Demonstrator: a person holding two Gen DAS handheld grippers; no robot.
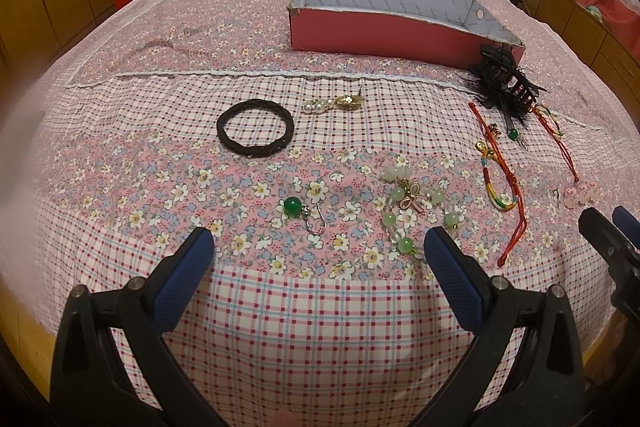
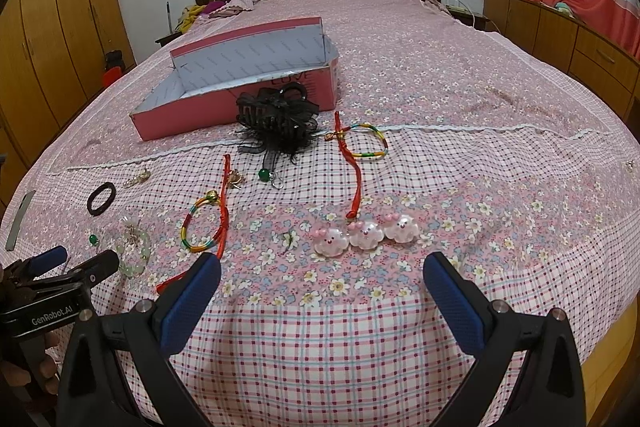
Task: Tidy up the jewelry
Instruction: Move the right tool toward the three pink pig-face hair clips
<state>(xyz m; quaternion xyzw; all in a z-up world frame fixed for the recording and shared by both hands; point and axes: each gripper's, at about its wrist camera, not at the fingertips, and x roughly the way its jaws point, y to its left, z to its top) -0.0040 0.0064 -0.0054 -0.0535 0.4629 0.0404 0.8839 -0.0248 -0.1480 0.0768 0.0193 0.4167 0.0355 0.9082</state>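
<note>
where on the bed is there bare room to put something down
Free: the plaid strip between both grippers and the jewelry row, and the bedspread right of the three pink cloud clips. The open pink cardboard box looks empty. Crowded: around the black feathered claw clip and the red cord bracelets.

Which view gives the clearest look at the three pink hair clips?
The right wrist view: all three pink hair clips lie centred ahead, faces visible. The left wrist view catches them only at its right edge, small and blurred.
</note>
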